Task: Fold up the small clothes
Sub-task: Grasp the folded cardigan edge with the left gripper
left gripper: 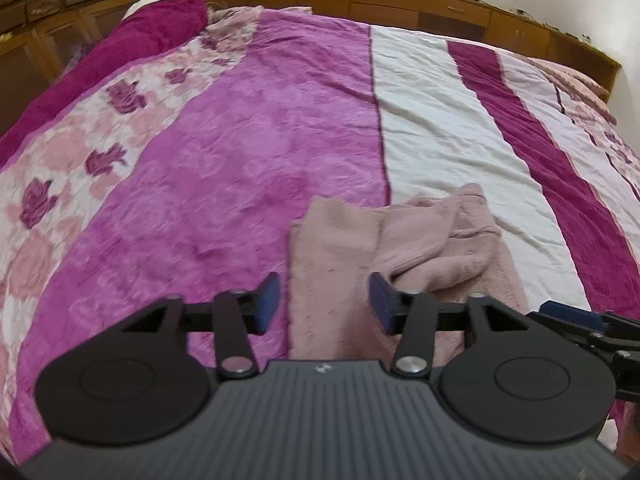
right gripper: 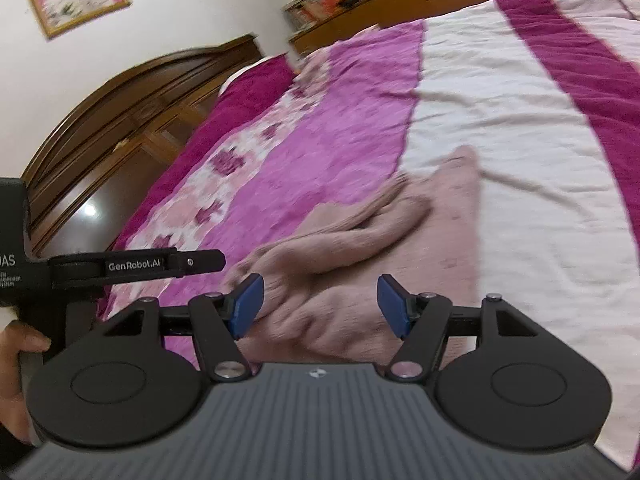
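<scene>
Pink fleecy small garment (left gripper: 404,248) lies partly folded on the striped magenta-and-cream bedspread (left gripper: 240,140). Left gripper (left gripper: 324,304) and right gripper (right gripper: 320,306) hover over it, jaws apart and empty. Judging by this, one fold looks done; next, pinch an edge for another.

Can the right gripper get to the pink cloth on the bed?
Probably yes. The right gripper is open, the pink cloth lies right below its fingers, and nothing is in between.

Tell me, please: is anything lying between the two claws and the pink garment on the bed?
Nothing visible does. The pink garment lies uncovered on the bedspread, directly ahead of the open left claw and right claw.
</scene>
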Available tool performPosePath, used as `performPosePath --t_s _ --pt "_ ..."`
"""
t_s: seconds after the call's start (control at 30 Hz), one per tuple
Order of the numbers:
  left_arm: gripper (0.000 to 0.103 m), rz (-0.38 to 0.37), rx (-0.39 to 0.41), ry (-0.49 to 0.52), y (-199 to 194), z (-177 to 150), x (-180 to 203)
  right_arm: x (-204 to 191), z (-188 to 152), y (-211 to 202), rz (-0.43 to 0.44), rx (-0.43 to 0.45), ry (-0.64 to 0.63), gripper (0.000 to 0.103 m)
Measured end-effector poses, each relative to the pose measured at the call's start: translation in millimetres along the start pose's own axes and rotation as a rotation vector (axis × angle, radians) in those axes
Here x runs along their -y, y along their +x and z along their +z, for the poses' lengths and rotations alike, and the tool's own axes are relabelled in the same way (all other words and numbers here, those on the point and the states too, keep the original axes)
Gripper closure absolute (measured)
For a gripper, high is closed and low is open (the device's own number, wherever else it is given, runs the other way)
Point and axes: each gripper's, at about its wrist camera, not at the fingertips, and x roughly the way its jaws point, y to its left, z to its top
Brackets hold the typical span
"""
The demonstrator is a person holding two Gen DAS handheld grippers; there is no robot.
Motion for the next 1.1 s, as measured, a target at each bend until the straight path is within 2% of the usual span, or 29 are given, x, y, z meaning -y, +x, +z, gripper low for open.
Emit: performPosePath --t_s 0.17,0.4,0.53,0.67,0.83,0.9,0.93,0.97,1.1 --pt "0.047 -0.037 0.003 0.086 14.5 6.3 30.0 19.9 -0.1 -12.0 -0.045 0.016 0.066 0.033" --pt "0.047 -0.111 -0.046 0.161 36.3 3.2 56.7 37.5 -3.2 -19.3 -0.080 0.032 0.106 0.032" --pt "0.047 -0.106 -0.068 0.254 51.4 0.3 68.6 47.3 -3.3 -17.4 -0.087 0.030 0.132 0.032" --pt "0.047 -0.098 -0.094 0.303 67.6 -0.5 73.5 54.1 -5.4 -15.5 -0.088 0.027 0.154 0.032" --pt "0.046 -0.058 -0.059 0.372 77.6 -6.4 81.3 61.4 -6.1 -13.8 -0.091 0.029 0.175 0.032" --pt "0.061 -0.052 -0.038 0.382 80.2 -8.7 81.2 63.4 -6.9 -13.2 -0.092 0.029 0.182 0.032" --pt "0.076 -0.054 -0.030 0.379 80.4 -9.1 79.8 64.3 -7.1 -12.8 -0.093 0.029 0.185 0.032" --pt "0.084 -0.067 -0.022 0.363 79.7 -8.3 76.9 65.0 -7.4 -12.5 -0.094 0.028 0.187 0.032" --pt "0.086 -0.075 0.015 0.196 73.4 2.9 48.5 66.1 -8.6 -11.6 -0.092 0.027 0.192 0.032"
